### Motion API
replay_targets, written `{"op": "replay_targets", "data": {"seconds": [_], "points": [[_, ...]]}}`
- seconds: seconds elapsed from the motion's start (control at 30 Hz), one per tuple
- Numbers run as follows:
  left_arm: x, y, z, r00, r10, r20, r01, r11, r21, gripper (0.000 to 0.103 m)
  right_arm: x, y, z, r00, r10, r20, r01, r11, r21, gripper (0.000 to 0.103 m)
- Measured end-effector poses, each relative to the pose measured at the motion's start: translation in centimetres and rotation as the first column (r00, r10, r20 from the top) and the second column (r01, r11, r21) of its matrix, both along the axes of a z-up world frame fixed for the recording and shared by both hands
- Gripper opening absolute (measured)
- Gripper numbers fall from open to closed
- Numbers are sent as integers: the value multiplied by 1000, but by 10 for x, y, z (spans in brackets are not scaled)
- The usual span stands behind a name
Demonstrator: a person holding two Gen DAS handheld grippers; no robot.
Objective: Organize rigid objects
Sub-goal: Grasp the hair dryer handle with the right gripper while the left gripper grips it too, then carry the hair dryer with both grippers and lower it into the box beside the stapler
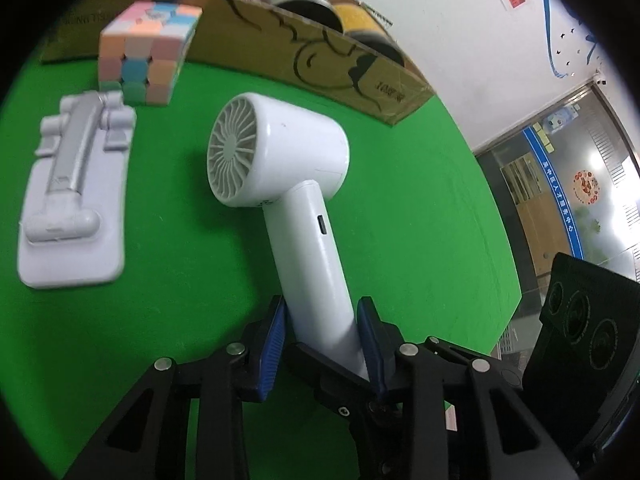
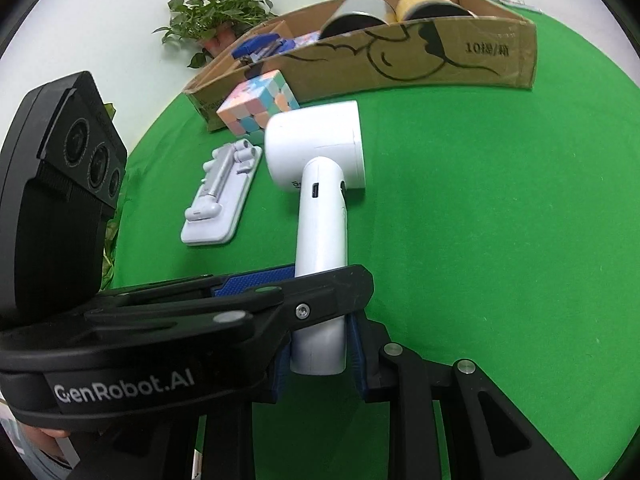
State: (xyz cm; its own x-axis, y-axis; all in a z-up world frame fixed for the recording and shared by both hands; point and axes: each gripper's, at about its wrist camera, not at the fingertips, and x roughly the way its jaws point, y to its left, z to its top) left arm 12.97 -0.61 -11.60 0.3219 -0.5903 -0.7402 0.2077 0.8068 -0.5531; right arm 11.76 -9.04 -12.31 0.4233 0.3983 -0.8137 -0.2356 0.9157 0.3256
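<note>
A white handheld fan (image 1: 280,152) lies over the green table; its handle end sits between both grippers. My left gripper (image 1: 324,340) is shut on the fan's handle, blue pads pressing both sides. In the right wrist view the fan (image 2: 320,184) points away, and my right gripper (image 2: 320,356) is shut on the handle's end. The left gripper's body (image 2: 180,320) crosses in front, clamping the handle higher up. A pastel puzzle cube (image 1: 148,52) and a white phone stand (image 1: 76,196) lie to the left of the fan.
A cardboard box (image 2: 400,64) stands at the back of the table, holding two tape rolls (image 2: 356,12), a blue stapler (image 2: 260,46) and other items. A potted plant (image 2: 216,12) stands behind it. The green cloth (image 2: 480,240) spreads to the right.
</note>
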Motion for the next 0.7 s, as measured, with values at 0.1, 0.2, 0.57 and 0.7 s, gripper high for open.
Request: {"op": "replay_targets", "data": {"seconds": [0.1, 0.2, 0.57, 0.7], "points": [[-2, 5, 20, 997, 0, 78, -1, 1000, 13, 34, -1, 6, 14, 998, 6, 66, -5, 1000, -13, 23], [3, 10, 49, 988, 13, 157, -16, 1000, 16, 33, -1, 14, 38, 987, 9, 161, -6, 1000, -21, 23], [61, 32, 135, 930, 29, 367, -73, 992, 106, 31, 54, 58, 123, 924, 32, 381, -24, 999, -26, 23], [120, 41, 141, 951, 6, 308, -48, 990, 130, 31, 112, 74, 136, 940, -1, 341, 4, 1000, -7, 23]]}}
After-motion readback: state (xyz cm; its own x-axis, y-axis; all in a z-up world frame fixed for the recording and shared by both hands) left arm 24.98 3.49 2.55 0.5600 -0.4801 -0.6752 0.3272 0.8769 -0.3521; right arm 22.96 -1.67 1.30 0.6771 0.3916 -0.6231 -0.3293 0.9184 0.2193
